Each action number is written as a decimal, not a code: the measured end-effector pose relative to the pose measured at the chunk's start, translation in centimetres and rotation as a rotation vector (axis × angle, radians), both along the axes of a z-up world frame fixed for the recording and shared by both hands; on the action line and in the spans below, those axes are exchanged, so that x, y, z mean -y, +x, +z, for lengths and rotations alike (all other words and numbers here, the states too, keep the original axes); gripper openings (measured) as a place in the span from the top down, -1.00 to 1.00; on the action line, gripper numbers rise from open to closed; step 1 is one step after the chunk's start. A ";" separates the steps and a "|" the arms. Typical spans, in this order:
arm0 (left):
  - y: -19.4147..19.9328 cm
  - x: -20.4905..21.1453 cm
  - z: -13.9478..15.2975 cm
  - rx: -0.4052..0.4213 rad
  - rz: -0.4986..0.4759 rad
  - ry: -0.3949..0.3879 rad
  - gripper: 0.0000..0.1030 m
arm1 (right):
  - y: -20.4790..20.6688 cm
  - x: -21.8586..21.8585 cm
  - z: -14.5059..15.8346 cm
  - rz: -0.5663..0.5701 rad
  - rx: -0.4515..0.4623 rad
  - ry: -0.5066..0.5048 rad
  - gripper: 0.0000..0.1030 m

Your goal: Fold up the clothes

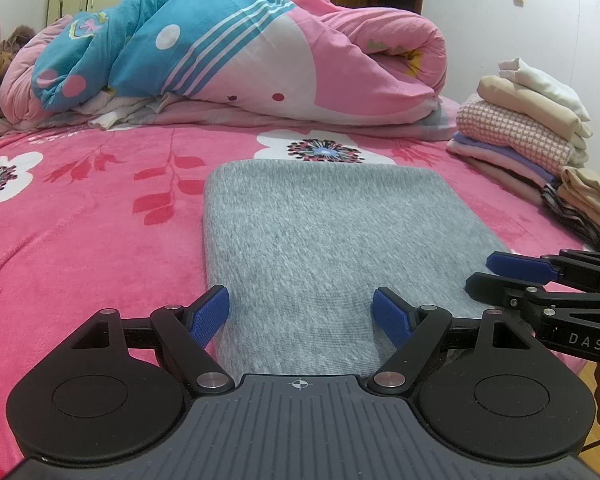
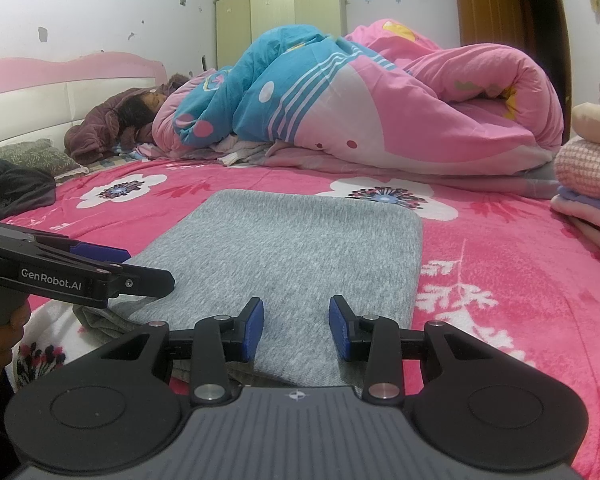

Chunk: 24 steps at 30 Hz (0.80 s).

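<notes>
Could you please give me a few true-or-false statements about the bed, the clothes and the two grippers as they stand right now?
1. The grey garment lies folded into a flat rectangle on the pink floral blanket. True.
2. The left gripper is clamped shut on the grey garment. False: its jaws stand wide open above the near edge.
3. A stack of folded clothes sits to the right of the grey garment. True.
4. The right gripper holds a white shirt. False: its jaws are open and hold nothing.
5. The quilt at the back is plain green. False: it is pink and blue.
</notes>
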<state>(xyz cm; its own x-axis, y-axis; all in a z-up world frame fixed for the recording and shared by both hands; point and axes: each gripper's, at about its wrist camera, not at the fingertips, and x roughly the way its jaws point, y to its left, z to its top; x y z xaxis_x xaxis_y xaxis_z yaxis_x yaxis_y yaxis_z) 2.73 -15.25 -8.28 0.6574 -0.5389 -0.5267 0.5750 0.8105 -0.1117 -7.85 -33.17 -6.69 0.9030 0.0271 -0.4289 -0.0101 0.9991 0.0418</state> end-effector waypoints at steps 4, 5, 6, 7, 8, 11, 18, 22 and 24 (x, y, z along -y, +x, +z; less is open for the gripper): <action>-0.1 0.0 0.0 0.000 0.000 0.000 -0.55 | 0.0 0.1 0.0 0.001 0.000 0.000 0.25; -0.1 0.0 0.0 0.000 0.000 0.000 -0.55 | 0.0 0.1 0.0 0.000 0.000 0.000 0.25; -0.1 0.0 0.0 0.000 0.000 0.000 -0.55 | 0.0 0.1 0.0 0.000 0.000 0.000 0.25; 0.0 0.0 0.0 0.000 0.000 0.000 -0.55 | 0.0 0.1 0.0 0.000 0.000 0.000 0.25; 0.0 0.0 0.0 0.000 0.000 0.000 -0.55 | 0.0 0.1 0.0 0.000 0.000 0.000 0.25; -0.1 0.1 0.0 0.000 0.000 0.000 -0.55 | 0.0 0.0 0.0 -0.001 0.001 0.000 0.25; -0.1 0.0 0.0 0.000 0.000 0.001 -0.56 | 0.0 0.1 -0.1 -0.001 0.004 0.000 0.25; 0.0 0.1 0.0 0.002 0.000 0.004 -0.56 | -0.1 0.1 -0.1 -0.002 0.007 0.002 0.25; 0.0 0.1 0.0 0.002 0.001 0.005 -0.57 | -0.1 0.1 -0.1 -0.003 0.008 0.002 0.25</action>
